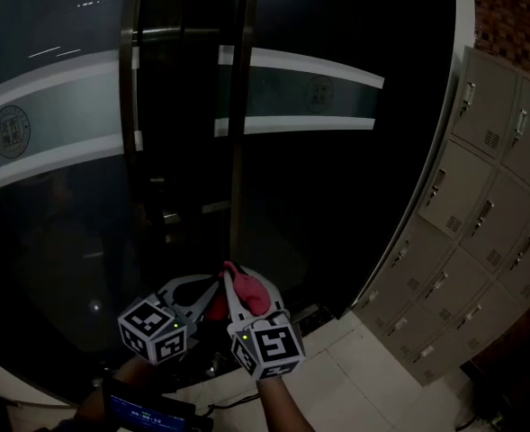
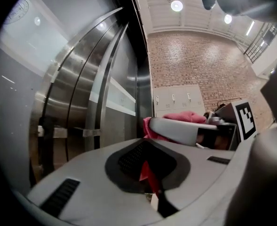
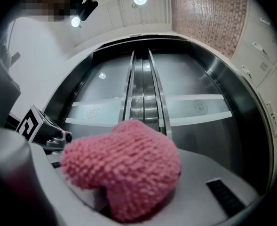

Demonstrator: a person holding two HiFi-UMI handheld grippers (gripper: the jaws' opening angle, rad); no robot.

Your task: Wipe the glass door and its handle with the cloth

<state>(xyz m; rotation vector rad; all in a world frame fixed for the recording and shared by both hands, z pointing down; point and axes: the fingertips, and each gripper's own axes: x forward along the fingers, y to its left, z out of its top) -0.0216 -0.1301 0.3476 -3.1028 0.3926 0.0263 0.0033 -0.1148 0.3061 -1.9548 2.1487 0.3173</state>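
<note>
You are holding both grippers side by side at the bottom centre of the head view, pointing up at the dark glass door (image 1: 336, 196). Your right gripper (image 1: 244, 282) is clamping the pink cloth (image 1: 257, 295), its jaws pressing in on the bunched knit, which is bulging out in front of them. Your left gripper (image 1: 202, 293) is sitting just beside it with its jaws drawn together; a thin red sliver is showing in the seam, too small to identify. The cloth is hovering near the foot of the tall vertical handle (image 1: 238, 151) running up the middle of the frame; whether it is touching the glass is unclear. Grey lockers (image 1: 480, 241) are lining the right edge, above pale floor tiles (image 1: 354, 376)
</note>
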